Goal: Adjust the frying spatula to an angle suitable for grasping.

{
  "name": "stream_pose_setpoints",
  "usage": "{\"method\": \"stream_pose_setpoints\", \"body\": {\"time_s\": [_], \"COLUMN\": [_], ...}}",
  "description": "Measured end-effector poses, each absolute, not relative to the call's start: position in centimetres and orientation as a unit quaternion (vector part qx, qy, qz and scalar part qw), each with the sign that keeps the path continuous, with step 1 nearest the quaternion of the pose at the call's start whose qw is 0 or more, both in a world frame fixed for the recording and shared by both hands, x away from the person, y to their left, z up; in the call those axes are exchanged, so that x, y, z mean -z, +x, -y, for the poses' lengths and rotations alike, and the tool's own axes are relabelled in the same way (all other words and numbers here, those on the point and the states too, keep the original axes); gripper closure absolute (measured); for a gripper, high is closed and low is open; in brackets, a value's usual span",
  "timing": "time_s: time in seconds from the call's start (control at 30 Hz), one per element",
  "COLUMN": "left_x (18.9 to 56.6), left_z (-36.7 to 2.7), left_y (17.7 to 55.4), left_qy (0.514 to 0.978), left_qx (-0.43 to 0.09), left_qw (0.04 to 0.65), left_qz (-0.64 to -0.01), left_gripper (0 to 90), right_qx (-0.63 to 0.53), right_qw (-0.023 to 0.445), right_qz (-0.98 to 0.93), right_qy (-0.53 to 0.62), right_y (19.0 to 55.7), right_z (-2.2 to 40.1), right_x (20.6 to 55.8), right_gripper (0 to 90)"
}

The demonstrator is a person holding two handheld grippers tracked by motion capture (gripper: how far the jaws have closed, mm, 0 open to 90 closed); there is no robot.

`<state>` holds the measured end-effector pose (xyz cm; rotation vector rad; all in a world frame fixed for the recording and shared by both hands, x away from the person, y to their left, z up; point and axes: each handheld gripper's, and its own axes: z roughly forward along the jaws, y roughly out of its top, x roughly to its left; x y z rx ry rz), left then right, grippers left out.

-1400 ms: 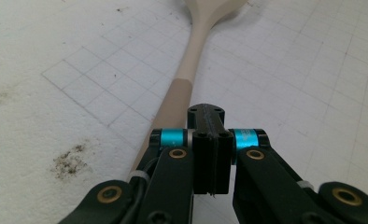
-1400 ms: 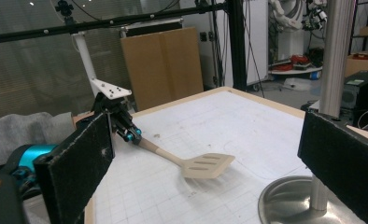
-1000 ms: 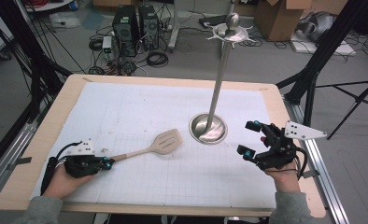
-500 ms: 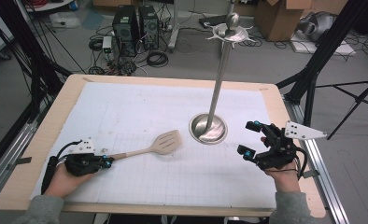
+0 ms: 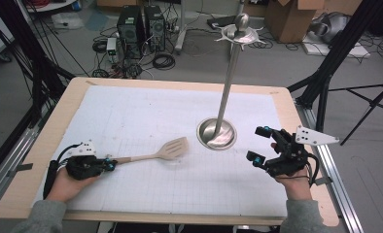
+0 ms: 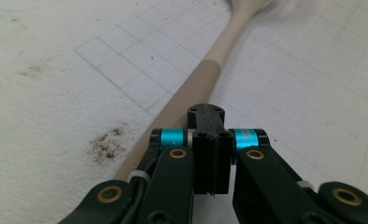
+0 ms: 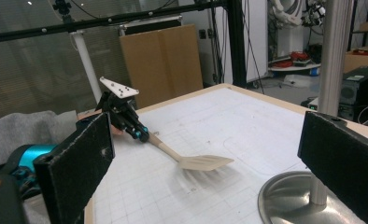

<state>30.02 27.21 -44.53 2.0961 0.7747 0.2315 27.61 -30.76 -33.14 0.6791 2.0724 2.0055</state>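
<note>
A beige slotted spatula (image 5: 172, 148) lies across the white gridded mat (image 5: 146, 111), its head pointing toward the metal stand. My left gripper (image 5: 109, 165) is shut on the end of the handle (image 6: 196, 84), which runs out from under the closed jaws (image 6: 206, 112). In the right gripper view the spatula head (image 7: 205, 162) hangs just above its shadow. My right gripper (image 5: 258, 144) rests at the mat's right side, open, with its pads (image 7: 79, 158) wide apart and nothing between them.
A tall metal stand with a round base (image 5: 217, 133) and hooks at its top (image 5: 238, 31) rises right of centre, close to my right gripper. The wooden table edge (image 5: 296, 126) frames the mat. Black tripod legs, computers and cables sit on the floor beyond.
</note>
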Motion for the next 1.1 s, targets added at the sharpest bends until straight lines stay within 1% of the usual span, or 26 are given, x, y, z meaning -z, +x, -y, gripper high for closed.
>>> {"method": "stream_pose_setpoints", "body": {"time_s": [0.73,0.93,1.0,1.1], "left_x": [44.7,44.9,44.6,44.8], "left_z": [-27.4,-27.6,-27.5,-27.6], "left_y": [32.2,32.9,33.4,34.0], "left_qy": [0.816,0.811,0.821,0.819], "left_qx": [-0.119,-0.121,-0.122,-0.117], "left_qw": [0.445,0.451,0.438,0.445], "left_qz": [-0.350,-0.353,-0.346,-0.344], "left_gripper": [89.7,89.7,89.7,89.7], "right_qx": [-0.665,-0.664,-0.663,-0.662], "right_qw": [0.087,0.088,0.088,0.089], "right_qz": [-0.704,-0.704,-0.704,-0.705], "right_qy": [0.233,0.236,0.238,0.238], "right_y": [27.6,27.4,27.4,27.4], "right_z": [30.5,30.7,30.8,30.8], "right_x": [33.5,33.6,33.6,33.7], "right_gripper": [2.5,2.5,2.5,2.5]}}
